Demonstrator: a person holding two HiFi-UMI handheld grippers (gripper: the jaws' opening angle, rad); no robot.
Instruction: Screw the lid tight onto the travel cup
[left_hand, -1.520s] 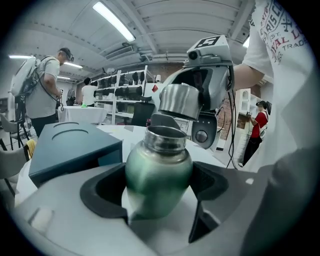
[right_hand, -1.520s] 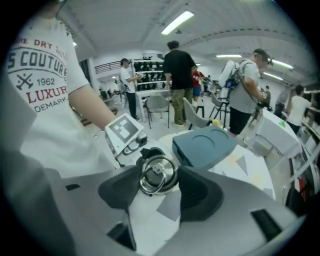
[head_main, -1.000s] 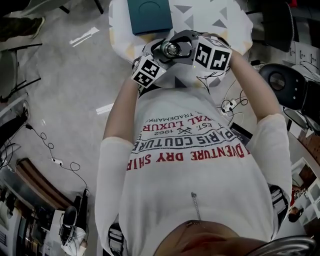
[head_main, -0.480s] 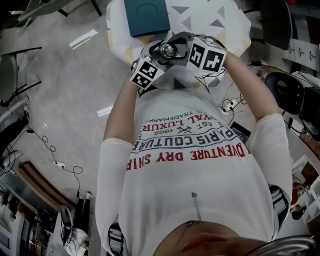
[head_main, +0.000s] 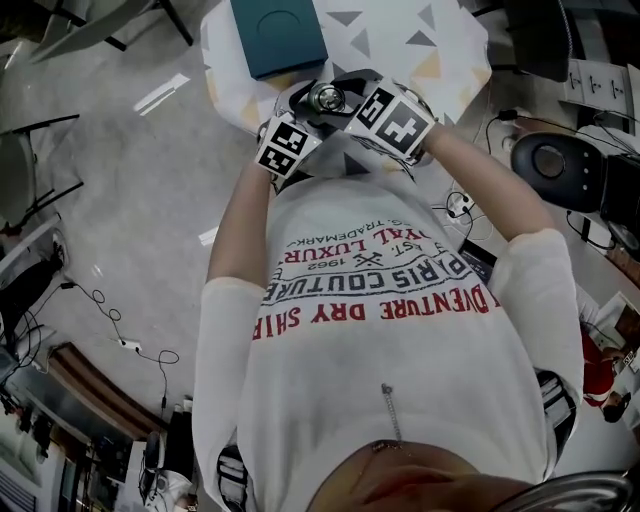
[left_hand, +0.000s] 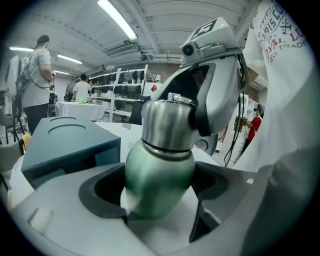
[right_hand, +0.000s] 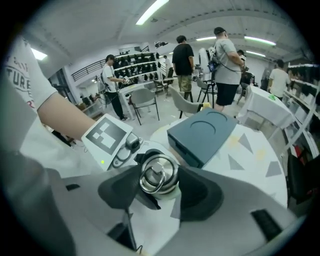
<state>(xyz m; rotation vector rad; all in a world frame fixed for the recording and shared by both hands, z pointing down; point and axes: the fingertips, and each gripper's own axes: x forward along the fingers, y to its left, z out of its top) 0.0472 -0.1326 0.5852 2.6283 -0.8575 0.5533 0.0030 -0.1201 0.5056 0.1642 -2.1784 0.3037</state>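
Nearest the head camera is a white printed shirt (head_main: 380, 330). Both forearms (head_main: 240, 220) reach forward from it to the near edge of the surface (head_main: 450, 40).

Left tool (left_hand: 157, 187): closed on the green body of the cup (left_hand: 157, 165), with a dark pad bearing on each side of it. Its marker cube (head_main: 282, 148) faces the head camera.

Right tool (right_hand: 160, 192): closed on the steel lid (right_hand: 159, 175) from above, one pad on each side of the lid's wall. The left gripper view shows one of these pads pressed against the lid's right flank. The tool points steeply down along the cup's axis.

Cup: held between the two tools over the near edge of the surface and leaning slightly. No view shows whether its base touches the surface.

Lid: seated on the neck of the cup, with a dark seam where steel meets green. A metal ring (right_hand: 152, 181) lies on the lid's crown.

Surface: round, covered in white cloth with grey and yellow triangles. A dark teal box (head_main: 275, 30) with a round recess in its top stands on it just beyond the cup, not touching it.

Beyond the surface: grey floor (head_main: 150, 180) with loose cables (head_main: 110, 310), and a black chair (head_main: 550, 160) to the right. Farther off are several standing people (right_hand: 227, 60), stocked shelves (right_hand: 135, 62) and strip lights (left_hand: 117, 20) on the ceiling.
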